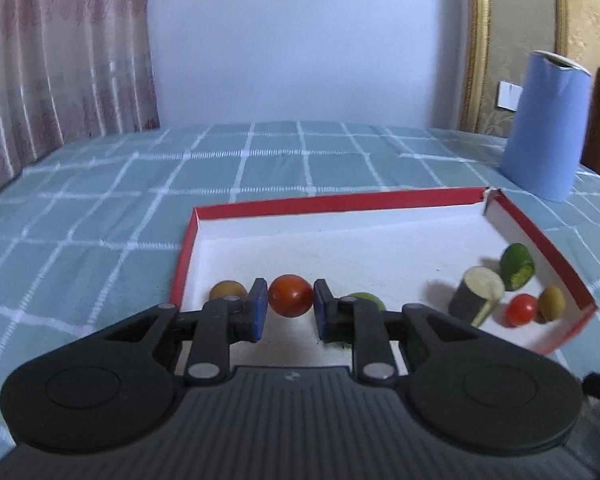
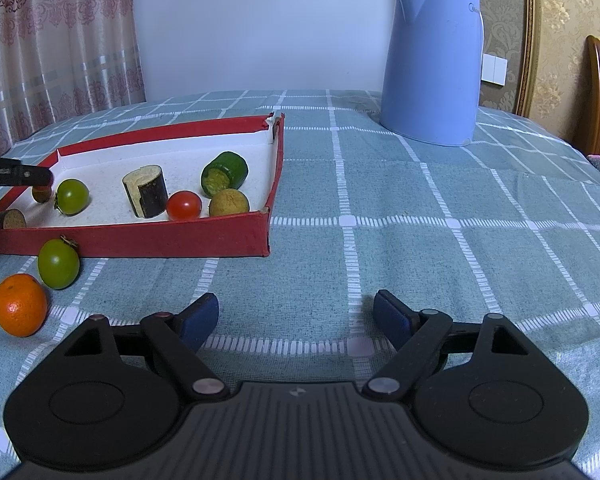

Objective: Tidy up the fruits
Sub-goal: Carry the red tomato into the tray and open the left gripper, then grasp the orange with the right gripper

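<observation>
The left claw (image 1: 291, 303) is clamped on a small red tomato (image 1: 291, 295), one blue pad (image 1: 259, 307) pressed to each side at the fruit's widest line. The tomato hangs over the near left part of the red-walled tray (image 1: 340, 199), whose white floor shows below it. A brownish round fruit (image 1: 227, 289) lies just to its left and a green one (image 1: 365, 300) just to its right, both partly hidden behind the claw's fingers.

A tomato of this kind looks light, smooth and thin-skinned — likely to slip if held loosely and to split if squeezed hard. The hold across its middle seems the sound one; a grip nearer top or bottom would probably let it pop out.

The right claw (image 2: 296, 320) stands wide apart with nothing between its pads, low over the checked cloth of the bench (image 2: 420, 240). Two fruits lie outside the tray on that cloth: an orange (image 2: 19, 305) and a green tomato (image 2: 58, 263), just beside each other near the tray's front wall. The orange looks firmer and its dimpled peel should give better purchase — again, across the widest part.

Inside the tray in the right wrist view sit a cut dark-skinned piece (image 2: 146, 191), a green cucumber chunk (image 2: 225, 173), another red tomato (image 2: 184, 205) and a tan round fruit (image 2: 229, 202). A blue kettle (image 2: 432, 64) stands well apart.
</observation>
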Demonstrator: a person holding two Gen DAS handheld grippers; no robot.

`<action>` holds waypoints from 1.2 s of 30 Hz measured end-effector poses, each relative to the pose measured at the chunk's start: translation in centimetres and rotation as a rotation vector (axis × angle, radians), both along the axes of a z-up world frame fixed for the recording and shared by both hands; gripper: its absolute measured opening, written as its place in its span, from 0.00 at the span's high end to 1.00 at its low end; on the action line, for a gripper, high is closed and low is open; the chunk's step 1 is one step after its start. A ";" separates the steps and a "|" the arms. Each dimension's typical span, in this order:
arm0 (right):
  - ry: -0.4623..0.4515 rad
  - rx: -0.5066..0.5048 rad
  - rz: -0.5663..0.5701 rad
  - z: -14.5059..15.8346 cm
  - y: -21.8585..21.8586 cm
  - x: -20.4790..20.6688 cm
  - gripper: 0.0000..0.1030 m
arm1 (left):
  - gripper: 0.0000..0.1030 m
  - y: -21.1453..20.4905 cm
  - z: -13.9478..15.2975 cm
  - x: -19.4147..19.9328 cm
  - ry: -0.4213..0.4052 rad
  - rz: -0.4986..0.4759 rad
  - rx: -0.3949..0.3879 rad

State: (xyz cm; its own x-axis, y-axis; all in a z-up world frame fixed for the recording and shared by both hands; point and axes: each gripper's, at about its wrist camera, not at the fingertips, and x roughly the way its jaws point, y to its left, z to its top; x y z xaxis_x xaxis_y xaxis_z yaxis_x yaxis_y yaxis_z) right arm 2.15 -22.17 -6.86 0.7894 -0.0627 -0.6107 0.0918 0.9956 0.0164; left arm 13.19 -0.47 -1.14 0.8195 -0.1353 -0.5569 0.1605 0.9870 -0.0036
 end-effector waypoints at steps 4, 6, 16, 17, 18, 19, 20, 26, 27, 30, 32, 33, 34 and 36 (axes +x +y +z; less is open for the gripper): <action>0.000 0.000 0.000 0.0 0.0 0.0 0.18 | 0.79 0.0 -1.1 1.1 0.024 0.031 0.007; 0.000 0.000 0.000 0.0 0.0 0.0 0.17 | 0.79 -0.2 -1.2 1.2 0.016 0.036 0.023; 0.001 -0.001 0.002 0.0 0.0 0.0 0.17 | 0.78 -0.1 -1.3 1.2 0.012 0.037 0.014; 0.001 -0.001 0.002 0.0 0.0 0.0 0.17 | 0.78 -0.2 -1.3 1.2 0.012 0.037 0.015; 0.001 -0.001 0.002 0.0 0.0 0.0 0.17 | 0.78 -0.2 -1.3 1.2 0.012 0.036 0.018; 0.001 -0.001 0.002 0.0 0.0 0.0 0.17 | 0.76 -0.3 -1.3 1.2 0.012 0.032 0.022; 0.001 -0.001 0.002 0.0 0.0 0.0 0.17 | 0.75 -0.3 -1.3 1.2 0.018 0.030 0.022; 0.002 -0.002 0.002 0.0 0.0 0.0 0.16 | 0.60 -0.2 -1.0 0.3 0.028 0.023 0.039; 0.002 -0.002 0.002 0.0 0.0 0.0 0.16 | 0.49 0.0 -0.7 -0.1 0.024 0.019 0.039; 0.002 -0.002 0.002 0.0 0.0 0.0 0.16 | 0.40 0.7 -0.1 -1.4 0.006 0.025 0.039; 0.002 -0.001 0.002 0.0 0.0 0.0 0.16 | 0.30 1.3 0.2 -2.3 0.015 0.008 0.008; 0.002 -0.002 0.002 0.0 0.0 0.1 0.16 | 0.29 1.7 0.3 -2.5 0.020 0.012 -0.004; 0.002 -0.002 0.002 0.0 0.0 0.1 0.16 | 0.29 2.1 0.4 -3.0 0.021 0.015 -0.019; 0.002 -0.001 0.002 0.0 0.0 0.1 0.16 | 0.29 2.9 0.7 -4.0 0.019 0.010 -0.037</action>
State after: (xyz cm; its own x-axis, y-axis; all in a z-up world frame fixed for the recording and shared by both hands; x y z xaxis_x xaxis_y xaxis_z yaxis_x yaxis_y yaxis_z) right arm 2.20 -22.13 -6.89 0.7884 -0.0620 -0.6120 0.0898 0.9959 0.0148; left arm 9.22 2.45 -0.46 0.8103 -0.1477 -0.5671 0.1498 0.9878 -0.0432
